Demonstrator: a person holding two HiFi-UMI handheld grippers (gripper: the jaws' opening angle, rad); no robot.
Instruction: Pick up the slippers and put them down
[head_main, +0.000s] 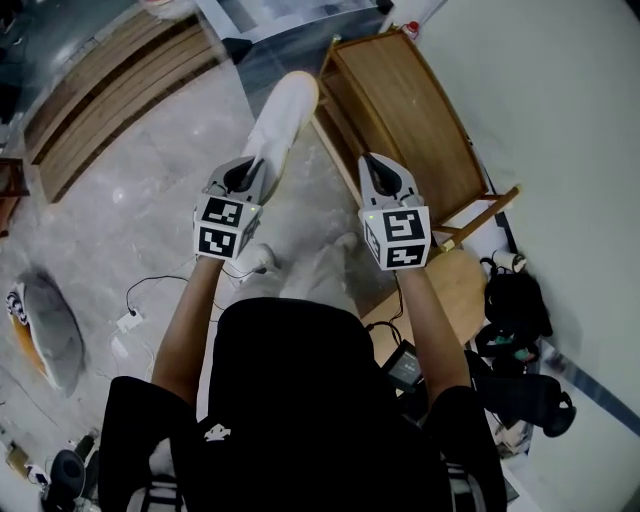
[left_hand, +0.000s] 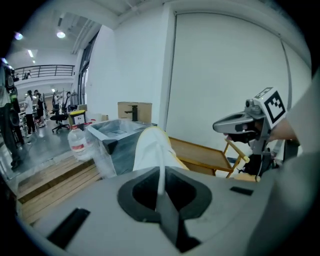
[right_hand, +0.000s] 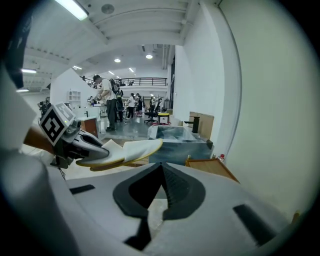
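The left gripper (head_main: 250, 172) is clamping the slippers (head_main: 285, 112) by the heel end, holding them aloft just left of the wooden rack (head_main: 410, 120), long axis running straight ahead. The right gripper (head_main: 378, 170), closed on nothing, is hovering at the rack's near edge.
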